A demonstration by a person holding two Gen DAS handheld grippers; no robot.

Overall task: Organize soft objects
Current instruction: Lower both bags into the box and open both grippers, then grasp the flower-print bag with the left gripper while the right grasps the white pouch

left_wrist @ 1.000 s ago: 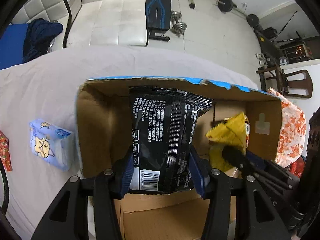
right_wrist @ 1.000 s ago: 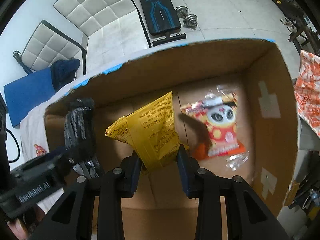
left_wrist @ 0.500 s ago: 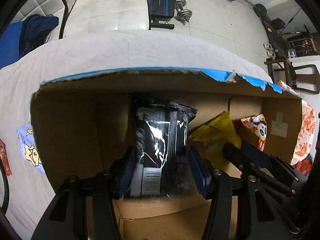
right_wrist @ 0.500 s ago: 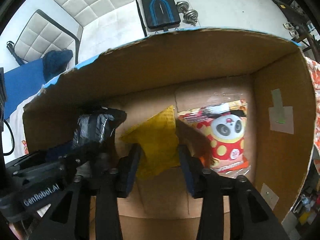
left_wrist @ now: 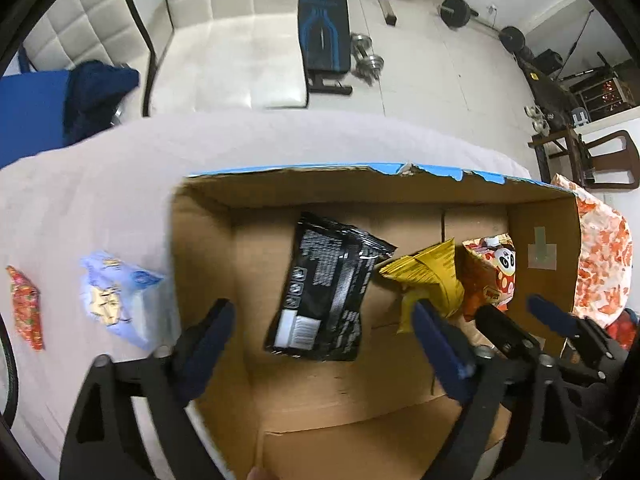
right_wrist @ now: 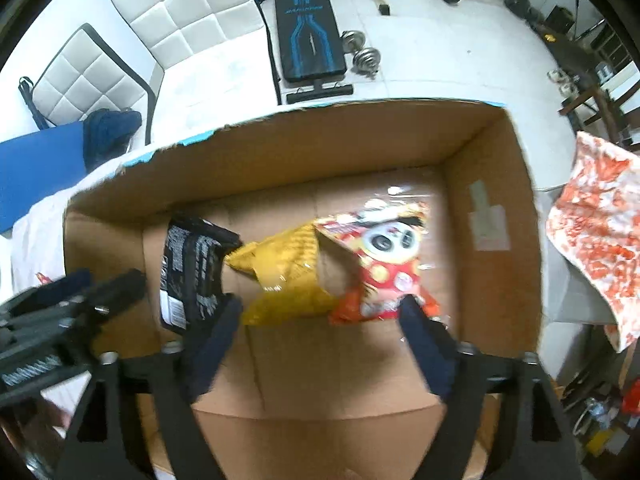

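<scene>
A cardboard box [left_wrist: 208,240] [right_wrist: 496,184] sits on the white-covered table. Inside lie a black snack bag [left_wrist: 328,288] [right_wrist: 192,264], a yellow bag [left_wrist: 436,276] [right_wrist: 288,276] and a red panda-print bag [left_wrist: 496,276] [right_wrist: 384,256]. My left gripper [left_wrist: 320,328] is open above the box, over the black bag and not touching it. My right gripper [right_wrist: 320,320] is open above the yellow and panda bags, and it also shows in the left wrist view [left_wrist: 516,312]. The left gripper appears at the left edge of the right wrist view [right_wrist: 80,292].
A light blue packet [left_wrist: 120,300] and a small red packet [left_wrist: 26,308] lie on the table left of the box. An orange-and-white patterned cloth [right_wrist: 596,240] lies right of the box. White chairs, a weight bench and dumbbells stand beyond the table.
Both grippers opened and let go: the black bag and the yellow bag now lie in the box. Both grippers have pulled back up out of the box.
</scene>
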